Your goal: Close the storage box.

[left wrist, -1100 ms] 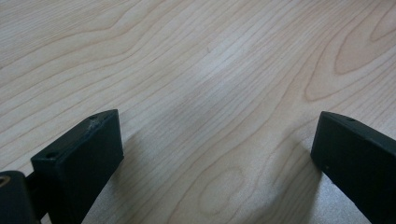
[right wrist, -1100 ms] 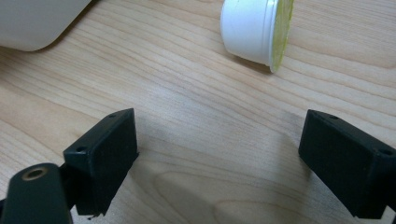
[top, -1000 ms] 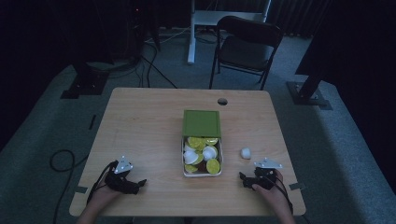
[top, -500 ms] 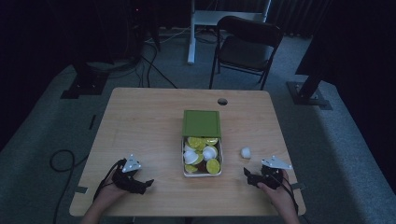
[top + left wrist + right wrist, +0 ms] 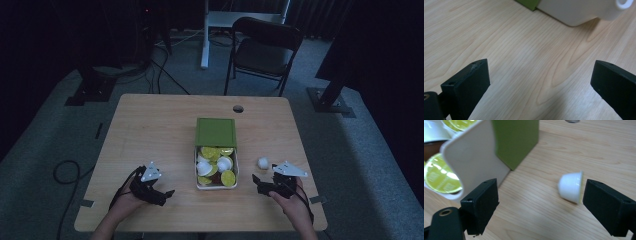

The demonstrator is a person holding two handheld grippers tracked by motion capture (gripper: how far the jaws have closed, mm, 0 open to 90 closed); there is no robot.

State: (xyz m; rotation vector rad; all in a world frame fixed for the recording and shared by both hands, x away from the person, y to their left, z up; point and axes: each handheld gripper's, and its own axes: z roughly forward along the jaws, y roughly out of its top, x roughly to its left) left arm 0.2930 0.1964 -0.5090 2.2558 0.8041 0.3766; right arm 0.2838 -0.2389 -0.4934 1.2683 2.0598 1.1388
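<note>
Overhead, the high view shows a pale wooden surface [image 5: 150,130] with a white box [image 5: 216,172] near its middle, its green lid [image 5: 215,132] lying flat just behind the open part. Inside the box lie round capsules [image 5: 215,165], some yellow-green on top and some white. A single white capsule [image 5: 262,162] sits on the bare wood just to the right of the box, apart from it. The left gripper [image 5: 161,194] rests low on the surface to the left of the box, held in a hand, and the right gripper [image 5: 261,184] lies to the right of the box, near the loose capsule and just in front of it. A black chair [image 5: 265,47] stands beyond the far edge.

Next, the left gripper view has its two black jaws standing wide apart over bare wood, nothing between them; the white box's wall [image 5: 579,11] and a bit of green show at the top.

Lastly, the right gripper view has its jaws wide apart too. The white capsule [image 5: 571,186] lies on its side between them, close to the right-hand jaw but not touching it. The box's white corner [image 5: 471,152] and the green lid [image 5: 515,140] rise at the left.
</note>
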